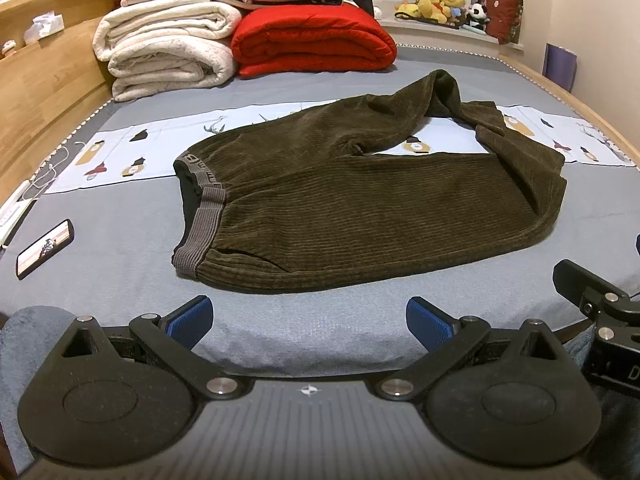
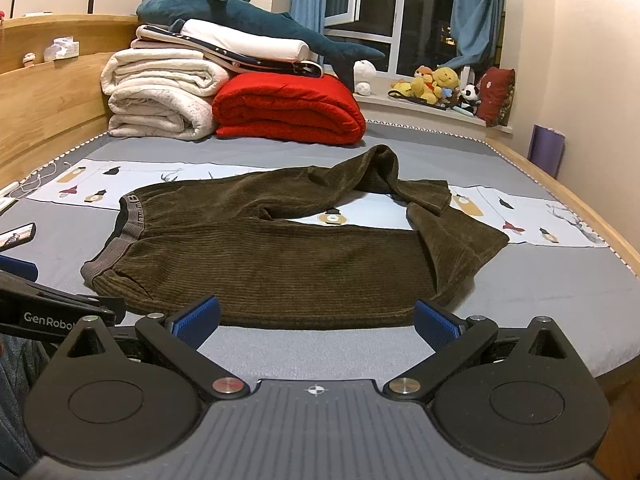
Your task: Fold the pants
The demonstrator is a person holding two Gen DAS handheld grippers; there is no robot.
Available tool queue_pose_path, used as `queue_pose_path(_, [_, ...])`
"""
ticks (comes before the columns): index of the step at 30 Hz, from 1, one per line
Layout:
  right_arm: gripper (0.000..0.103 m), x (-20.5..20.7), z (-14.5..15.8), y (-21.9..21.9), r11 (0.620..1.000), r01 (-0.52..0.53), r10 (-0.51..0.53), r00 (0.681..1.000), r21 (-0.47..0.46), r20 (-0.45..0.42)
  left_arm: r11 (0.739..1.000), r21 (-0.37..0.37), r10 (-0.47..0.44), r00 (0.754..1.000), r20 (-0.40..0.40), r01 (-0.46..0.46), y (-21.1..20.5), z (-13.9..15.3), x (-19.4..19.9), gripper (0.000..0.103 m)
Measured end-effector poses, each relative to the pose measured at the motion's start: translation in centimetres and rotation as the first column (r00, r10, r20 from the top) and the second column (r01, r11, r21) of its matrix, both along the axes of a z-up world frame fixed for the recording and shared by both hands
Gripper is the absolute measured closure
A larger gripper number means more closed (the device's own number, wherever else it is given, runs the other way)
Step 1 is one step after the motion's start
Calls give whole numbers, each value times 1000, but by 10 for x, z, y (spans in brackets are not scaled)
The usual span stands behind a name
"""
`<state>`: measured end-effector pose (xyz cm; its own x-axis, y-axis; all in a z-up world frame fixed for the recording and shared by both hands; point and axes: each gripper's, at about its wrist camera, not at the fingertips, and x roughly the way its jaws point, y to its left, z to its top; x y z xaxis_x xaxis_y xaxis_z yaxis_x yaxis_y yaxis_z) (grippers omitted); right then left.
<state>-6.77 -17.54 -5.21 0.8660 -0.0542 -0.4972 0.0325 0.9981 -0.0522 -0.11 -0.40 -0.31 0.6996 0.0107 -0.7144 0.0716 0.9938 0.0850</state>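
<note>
Dark olive corduroy pants [image 1: 360,208] lie spread on the bed, grey waistband [image 1: 204,224] at the left, legs running right, the far leg crumpled and bent back. They also show in the right wrist view [image 2: 280,256]. My left gripper [image 1: 309,320] is open and empty, over the bed's near edge just short of the pants. My right gripper [image 2: 317,320] is open and empty, its blue pads [image 2: 198,320] at the near hem of the pants. Part of the right gripper's body [image 1: 592,300] shows at the left view's right edge.
The bed [image 1: 120,248] has a grey sheet with a patterned strip. Folded white blankets [image 1: 168,48] and a red blanket [image 1: 312,40] are stacked at the far end. A phone [image 1: 44,248] lies at the left. A wooden headboard [image 1: 44,92] runs along the left; stuffed toys [image 2: 436,84] sit on the windowsill.
</note>
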Motion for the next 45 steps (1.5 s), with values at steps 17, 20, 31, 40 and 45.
queue_pose_path(17, [1, 0, 0, 2, 1000, 2, -2, 1000, -1, -7, 1000, 2, 1, 1000, -5, -1, 1, -2, 0, 0])
queue_pose_path(20, [1, 0, -1, 3, 1000, 3, -3, 1000, -2, -7, 1000, 3, 1, 1000, -6, -1, 1, -2, 0, 0])
queue_pose_path(31, [1, 1, -1, 2, 1000, 7, -7, 1000, 0, -7, 1000, 2, 4, 1000, -14, -4, 1, -4, 0, 0])
queue_pose_path(40, [1, 5, -1, 4, 1000, -1, 1, 1000, -7, -16, 1000, -1, 10, 1000, -26, -10, 4, -6, 5, 0])
queue_pose_path(45, [1, 11, -1, 7, 1000, -9, 9, 1000, -14, -26, 1000, -2, 12, 999, -35, -12, 8, -8, 11, 0])
